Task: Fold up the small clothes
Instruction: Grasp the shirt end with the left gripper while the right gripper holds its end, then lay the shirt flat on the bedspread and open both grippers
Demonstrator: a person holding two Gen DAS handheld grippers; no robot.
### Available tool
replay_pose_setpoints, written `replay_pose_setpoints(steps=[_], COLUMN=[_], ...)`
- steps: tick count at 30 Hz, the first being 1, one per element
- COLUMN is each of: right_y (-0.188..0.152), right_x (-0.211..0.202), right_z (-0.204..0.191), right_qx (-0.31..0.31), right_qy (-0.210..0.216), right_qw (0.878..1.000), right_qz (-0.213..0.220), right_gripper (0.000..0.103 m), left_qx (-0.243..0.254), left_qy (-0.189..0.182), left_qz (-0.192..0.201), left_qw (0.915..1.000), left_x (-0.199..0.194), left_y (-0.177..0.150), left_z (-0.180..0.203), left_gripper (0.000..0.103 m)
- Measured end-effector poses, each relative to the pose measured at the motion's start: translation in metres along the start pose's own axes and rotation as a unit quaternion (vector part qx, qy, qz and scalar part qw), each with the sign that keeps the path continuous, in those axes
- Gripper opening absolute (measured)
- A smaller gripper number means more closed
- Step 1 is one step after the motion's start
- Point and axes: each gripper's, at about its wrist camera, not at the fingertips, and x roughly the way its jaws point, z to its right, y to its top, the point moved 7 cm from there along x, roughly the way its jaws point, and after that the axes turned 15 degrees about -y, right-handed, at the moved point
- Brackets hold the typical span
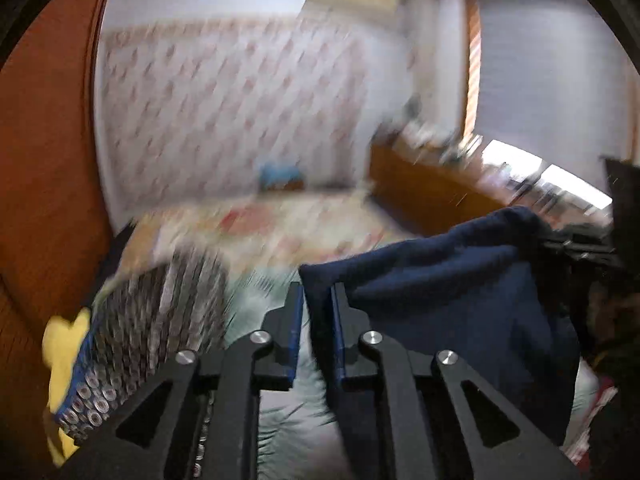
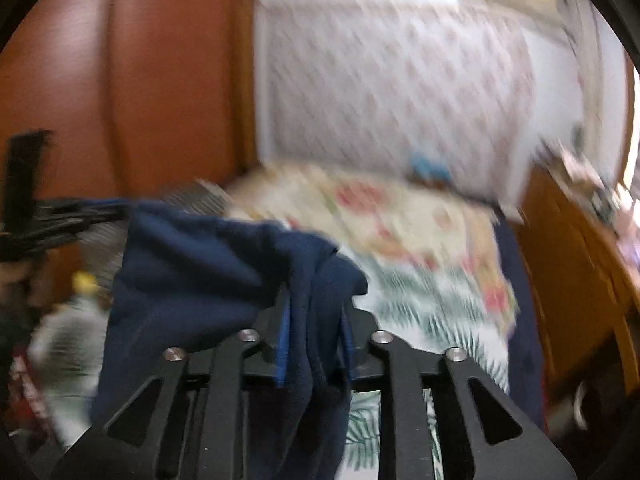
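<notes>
A navy blue garment [image 1: 448, 280] hangs in the air above a bed, stretched between my two grippers. My left gripper [image 1: 318, 296] is shut on one upper corner of it, cloth showing between its blue-padded fingers. In the right wrist view the same navy garment [image 2: 192, 264] drapes down to the left, and my right gripper [image 2: 314, 304] is shut on its other corner. The right gripper [image 1: 576, 246] also shows at the right edge of the left wrist view, and the left gripper [image 2: 84, 210] at the left of the right wrist view. Both views are motion-blurred.
Below lies a bed with a leaf-print sheet [image 2: 420, 292] and a floral cover [image 2: 392, 208]. A striped and patterned pile of clothes [image 1: 152, 312] with a yellow item [image 1: 64, 344] lies at the left. A brown wardrobe [image 1: 48, 160] stands left, and a wooden desk [image 1: 424, 192] right.
</notes>
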Motion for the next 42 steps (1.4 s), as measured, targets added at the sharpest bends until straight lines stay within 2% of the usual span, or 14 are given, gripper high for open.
replay_pose_setpoints(steps=[1,3,4,5,10,17,26,34,42], right_y=[-0.008,-0.028,-0.035,-0.042,-0.068,-0.105,-0.146,-0.170,-0.176], right_x=[0.016,0.037,0.039,0.039,0.021,-0.006,-0.018,-0.016,-0.017], right_z=[-0.002,-0.003,-0.003,-0.003,-0.004,-0.017,-0.033,-0.032,-0.029], right_qx=[-0.001,-0.003,-0.001,0.001,-0.005,0.004,0.005,0.011,0.018], right_qy=[-0.004,-0.011,-0.011,-0.004,0.010,0.027,0.035,0.027,0.025], right_qw=[1.000,0.999,0.999,0.999,0.999,0.998,0.996,0.995,0.994], right_qz=[-0.017,-0.038,-0.042,-0.046,-0.053,-0.060,-0.076,-0.095,-0.108], right_gripper=[0.023,0.032,0.043,0.048,0.056,0.056,0.056,0.056,0.059], left_qx=[-0.009,-0.023,-0.026,-0.028,-0.025,-0.028,-0.026,-0.037,-0.054], left_qy=[0.010,0.006,0.004,0.001,-0.008,-0.026,-0.030,-0.036,-0.037], left_qz=[-0.023,-0.050,-0.056,-0.060,-0.079,-0.087,-0.110,-0.133,-0.137], left_qw=[0.9996,0.9985,0.9981,0.9978,0.9965,0.9955,0.9931,0.9898,0.9885], left_x=[0.015,0.033,0.035,0.036,0.032,0.009,0.010,0.016,0.018], left_y=[-0.013,-0.041,-0.051,-0.058,-0.087,-0.121,-0.154,-0.175,-0.182], left_z=[-0.011,-0.022,-0.025,-0.025,-0.016,0.017,0.047,0.050,0.044], left_gripper=[0.011,0.015,0.016,0.019,0.026,0.031,0.034,0.036,0.045])
